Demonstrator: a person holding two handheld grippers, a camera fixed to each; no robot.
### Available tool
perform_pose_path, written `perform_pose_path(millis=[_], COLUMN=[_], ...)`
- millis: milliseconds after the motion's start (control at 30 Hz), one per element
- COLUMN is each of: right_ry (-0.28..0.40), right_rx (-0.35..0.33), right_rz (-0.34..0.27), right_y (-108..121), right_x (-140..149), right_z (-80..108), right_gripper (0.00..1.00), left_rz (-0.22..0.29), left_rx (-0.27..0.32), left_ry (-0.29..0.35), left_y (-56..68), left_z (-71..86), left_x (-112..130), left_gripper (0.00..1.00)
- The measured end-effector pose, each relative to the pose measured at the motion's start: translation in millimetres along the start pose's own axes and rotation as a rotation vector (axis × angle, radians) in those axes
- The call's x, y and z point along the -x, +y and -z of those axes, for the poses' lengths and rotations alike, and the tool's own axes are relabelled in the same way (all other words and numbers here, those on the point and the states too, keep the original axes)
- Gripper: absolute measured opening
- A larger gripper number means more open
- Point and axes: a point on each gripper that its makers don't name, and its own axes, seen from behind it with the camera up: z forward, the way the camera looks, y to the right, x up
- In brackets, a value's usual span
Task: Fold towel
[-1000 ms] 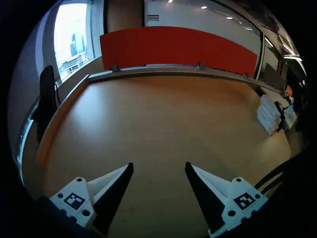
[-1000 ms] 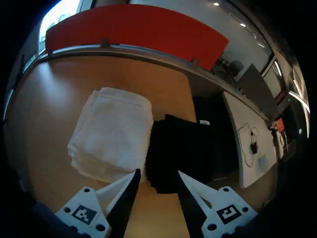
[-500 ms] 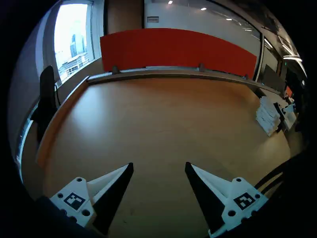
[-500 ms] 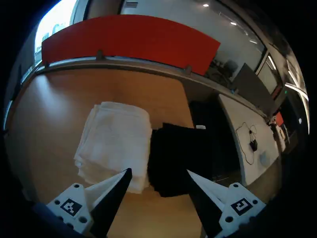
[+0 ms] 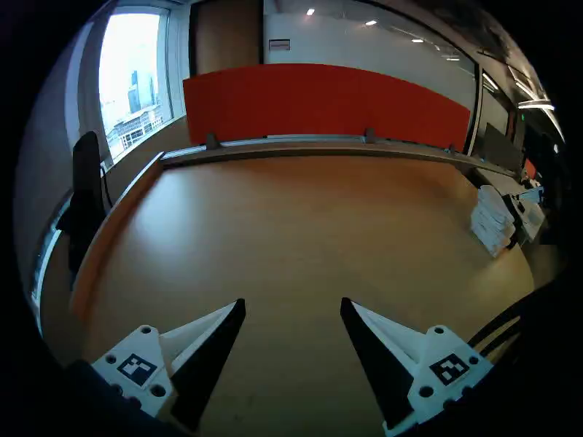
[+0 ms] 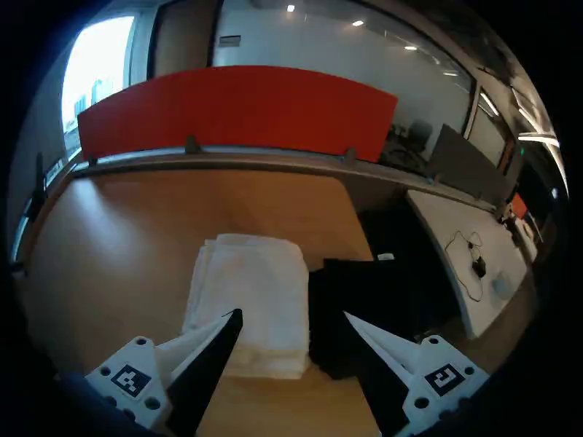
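Daylight is pouring through the window at the left; a red partition is standing along the far edge of the wooden table; ceiling lights are glowing overhead; a dark chair is sitting off its left edge.

The near corner of the folded towel stack lies behind one finger of the right tongs, so I can't see its front edge there. The black heap just beside it is too dark to make out, and the other finger covers its near part. From the left tongs, the white pile at the far side of the worktop is too small to count layers. Both tongs' bodies run off the bottom edge.
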Motion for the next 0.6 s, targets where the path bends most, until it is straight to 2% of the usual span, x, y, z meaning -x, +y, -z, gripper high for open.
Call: perform_pose_path(millis=[200, 367, 600], right_ry=[0.118, 0.231, 0.372], right_rx=[-0.038, -0.042, -0.029], right_rz=[-0.06, -0.096, -0.104], right_y=[-25.8, -39.3, -50.9], right_x=[-19.6, -35.7, -53.7], right_z=[4.3, 10.6, 23.4], right_gripper=[0.97, 0.97, 0.97], left_rz=[0.006, 0.002, -0.014], left_rx=[-0.009, -0.042, -0.072], left_ry=[0.034, 0.089, 0.176], left_y=[-6.0, -18.9, -30.6], left_z=[0.7, 3.9, 11.2], left_x=[-17.9, -39.0, -69.8], left_gripper=[0.97, 0.97, 0.97])
